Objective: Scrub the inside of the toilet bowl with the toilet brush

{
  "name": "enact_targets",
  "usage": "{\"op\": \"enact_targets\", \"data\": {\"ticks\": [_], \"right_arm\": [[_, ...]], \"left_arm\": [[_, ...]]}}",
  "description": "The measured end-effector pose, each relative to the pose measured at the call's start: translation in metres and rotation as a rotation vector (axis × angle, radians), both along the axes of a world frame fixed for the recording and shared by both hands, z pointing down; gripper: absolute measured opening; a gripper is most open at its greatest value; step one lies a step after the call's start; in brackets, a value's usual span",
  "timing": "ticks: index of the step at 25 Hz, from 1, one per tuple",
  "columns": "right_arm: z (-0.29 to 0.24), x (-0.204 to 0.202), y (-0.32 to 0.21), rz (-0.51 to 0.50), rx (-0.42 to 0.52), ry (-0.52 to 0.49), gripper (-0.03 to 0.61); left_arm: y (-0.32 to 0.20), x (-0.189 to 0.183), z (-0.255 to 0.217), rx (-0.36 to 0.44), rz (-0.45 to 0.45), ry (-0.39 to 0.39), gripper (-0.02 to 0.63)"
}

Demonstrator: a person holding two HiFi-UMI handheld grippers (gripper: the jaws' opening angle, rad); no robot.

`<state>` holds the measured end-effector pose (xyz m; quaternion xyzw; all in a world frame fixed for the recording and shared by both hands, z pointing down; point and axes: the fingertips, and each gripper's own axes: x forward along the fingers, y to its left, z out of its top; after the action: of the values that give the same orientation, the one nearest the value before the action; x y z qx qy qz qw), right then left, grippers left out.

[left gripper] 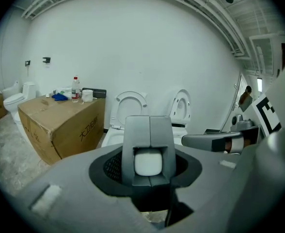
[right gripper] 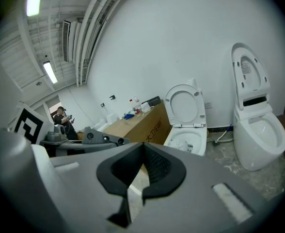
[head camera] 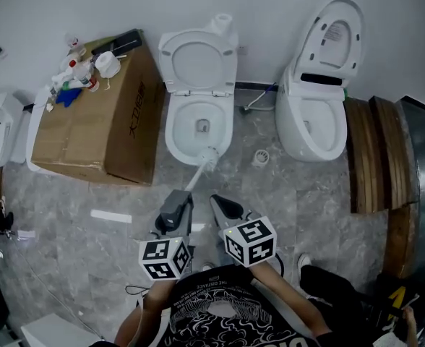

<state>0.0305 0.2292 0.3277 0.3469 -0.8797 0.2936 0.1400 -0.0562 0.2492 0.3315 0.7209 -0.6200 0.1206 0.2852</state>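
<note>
Head view: my left gripper is clamped on the handle of the brush. The white brush head sits at the front rim of the toilet, which has its seat and lid up. My right gripper hangs just beside the left, its jaws together on nothing. Each gripper carries a black-and-white marker cube. A box stands just left of the toilet, with only a thin strip of floor between them. Dark print runs down its side, too small to read here. A second toilet stands to the right. Open grey floor and a drain lie between the two bowls. Planks stand along the second toilet's far side. My shirt bears white print, of which "THE DISTANCE" can be read.

Left gripper view: my left gripper has its jaws drawn narrow around the white end of the brush handle. The box shows Chinese-looking characters on its side that I cannot read for sure. A bottle with a red cap stands on top, near the wall. The toilet lid rises just past the box's corner.

Right gripper view: my right gripper has its jaws meeting, with nothing between them. Ahead are the toilet and the printed box close on its left. The second toilet stands to the right across bare floor.
</note>
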Motion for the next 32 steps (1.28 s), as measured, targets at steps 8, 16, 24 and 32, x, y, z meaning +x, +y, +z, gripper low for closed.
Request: {"op": "enact_targets", "data": {"ticks": [8,16,24,32], "right_arm": [[0.013,0.019,-0.058,-0.02,-0.034,-0.016,-0.002],[0.026,0.02,-0.085,-0.017,-0.071,-0.009,-0.002],[0.047,-0.005,-0.128,-0.008,-0.081,0.03,-0.002],[0.062,-0.036,-0.192,0.073,-0.112,0.069,-0.002]], "left_arm": [[-0.059,0.016,0.014,-0.041,0.006,-0.034,0.172],[-0.094,0.013,0.025,-0.059,0.021,-0.053,0.173],[-0.138,-0.021,0.066,-0.123,0.033,-0.026,0.173],[-0.203,-0.049,0.113,-0.204,0.136,0.013,0.173]]}}
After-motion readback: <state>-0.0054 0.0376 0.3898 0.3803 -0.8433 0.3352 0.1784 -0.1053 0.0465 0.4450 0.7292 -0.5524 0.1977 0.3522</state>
